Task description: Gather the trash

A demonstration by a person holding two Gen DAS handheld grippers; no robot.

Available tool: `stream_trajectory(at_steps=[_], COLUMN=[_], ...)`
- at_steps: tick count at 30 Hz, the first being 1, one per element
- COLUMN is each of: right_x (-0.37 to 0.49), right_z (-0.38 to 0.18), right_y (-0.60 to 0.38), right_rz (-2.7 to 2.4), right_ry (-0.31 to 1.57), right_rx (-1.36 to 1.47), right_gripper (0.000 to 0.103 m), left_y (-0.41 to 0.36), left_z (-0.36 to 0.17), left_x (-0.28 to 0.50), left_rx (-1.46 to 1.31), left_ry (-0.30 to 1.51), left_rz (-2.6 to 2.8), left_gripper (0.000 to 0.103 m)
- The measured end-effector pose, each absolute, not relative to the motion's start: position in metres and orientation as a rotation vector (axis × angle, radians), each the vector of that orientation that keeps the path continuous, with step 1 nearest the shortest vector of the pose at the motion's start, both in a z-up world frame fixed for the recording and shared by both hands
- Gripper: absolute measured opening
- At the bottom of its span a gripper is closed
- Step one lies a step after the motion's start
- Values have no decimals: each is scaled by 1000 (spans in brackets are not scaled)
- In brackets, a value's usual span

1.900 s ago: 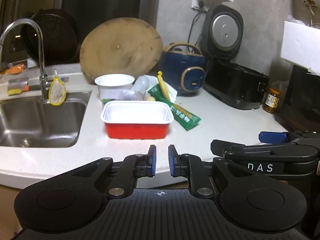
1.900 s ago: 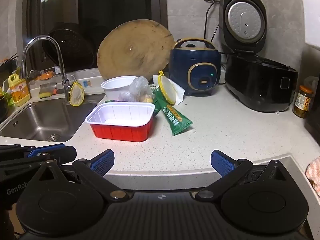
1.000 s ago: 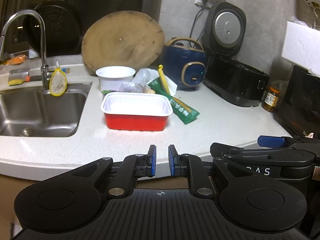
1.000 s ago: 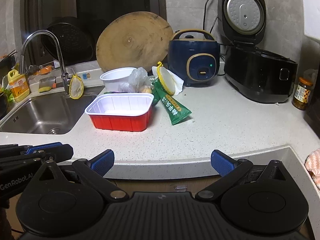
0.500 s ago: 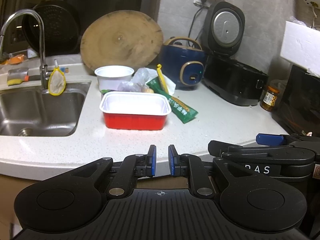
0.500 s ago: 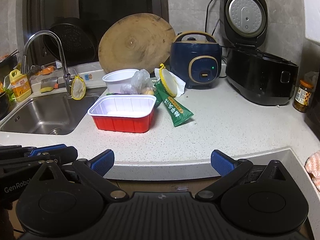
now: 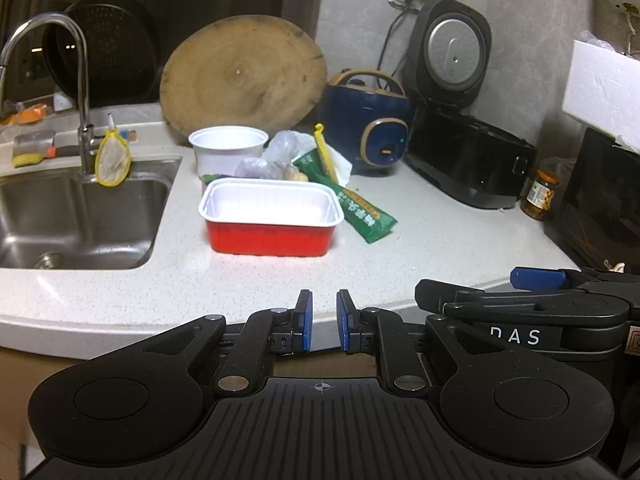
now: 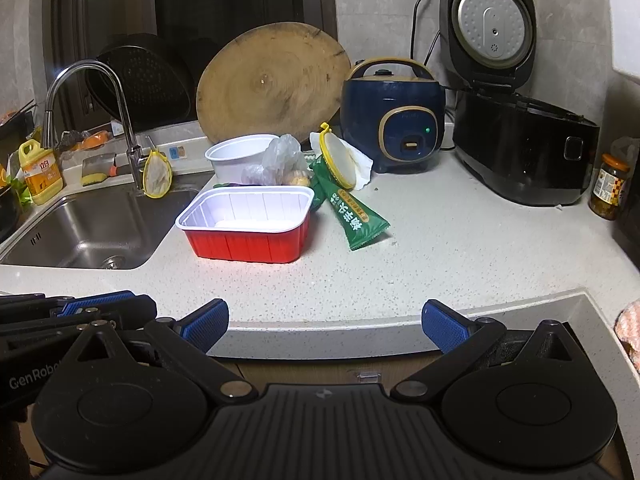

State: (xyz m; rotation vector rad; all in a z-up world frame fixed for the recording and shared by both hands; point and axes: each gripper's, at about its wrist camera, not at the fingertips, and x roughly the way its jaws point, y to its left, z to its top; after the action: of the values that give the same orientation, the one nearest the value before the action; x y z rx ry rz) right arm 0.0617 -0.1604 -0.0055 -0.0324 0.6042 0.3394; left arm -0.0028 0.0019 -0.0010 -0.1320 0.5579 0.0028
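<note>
My left hand-held gripper shows a narrow empty gap; my right hand-held gripper gapes wide. The red tray hides much trash on the counter (bag contents unclear).

Red tray white inside; green packet; navy cooker; speckled white counter.
</note>
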Motion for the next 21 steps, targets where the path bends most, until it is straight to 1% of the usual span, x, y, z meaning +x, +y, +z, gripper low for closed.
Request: stream_trajectory(at_steps=[21], right_x=[73], right_z=[-10], right_y=[-160], right_rz=[337], right_ry=[629], right_rx=[-23], right_gripper=[103], left_y=[3], left_z=[-6], left_x=[11], left_rx=[-146], left_ry=[582], left_rz=[1], left_gripper=[17])
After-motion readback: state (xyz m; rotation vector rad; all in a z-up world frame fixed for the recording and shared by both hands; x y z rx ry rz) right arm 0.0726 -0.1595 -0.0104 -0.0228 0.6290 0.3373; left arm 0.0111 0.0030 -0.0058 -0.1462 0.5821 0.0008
